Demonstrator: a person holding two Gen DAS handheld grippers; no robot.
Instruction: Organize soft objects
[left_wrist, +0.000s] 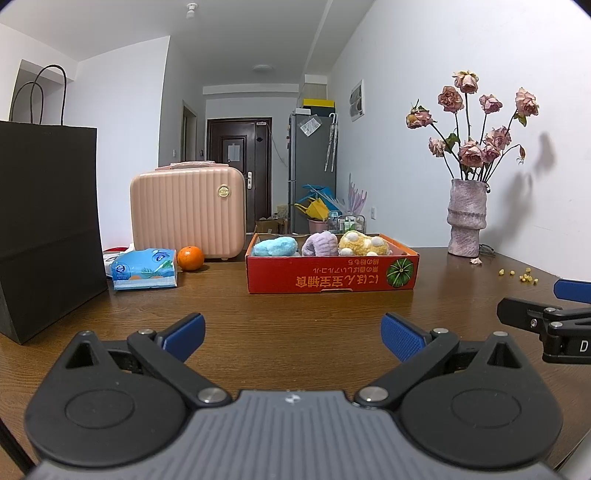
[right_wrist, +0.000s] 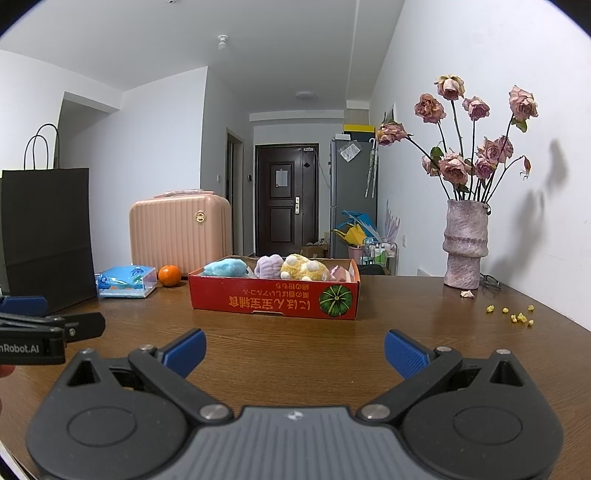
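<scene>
A red cardboard box (left_wrist: 332, 275) (right_wrist: 273, 297) sits mid-table and holds a blue plush (left_wrist: 275, 246) (right_wrist: 226, 267), a purple plush (left_wrist: 320, 245) (right_wrist: 269, 266) and a yellow spotted plush (left_wrist: 364, 243) (right_wrist: 303, 267). A pink soft item (right_wrist: 343, 273) lies at the box's right end. My left gripper (left_wrist: 293, 338) stands open over bare table, well short of the box. My right gripper (right_wrist: 294, 350) is open too, nothing between its blue pads. Each gripper shows at the other view's edge: the right one (left_wrist: 546, 306), the left one (right_wrist: 44, 314).
A black paper bag (left_wrist: 48, 229) stands at the left, with a tissue pack (left_wrist: 144, 273), an orange (left_wrist: 190, 257) and a pink case (left_wrist: 188, 214) behind. A vase of dried roses (left_wrist: 466, 218) stands by the right wall, yellow crumbs (right_wrist: 517, 315) near it.
</scene>
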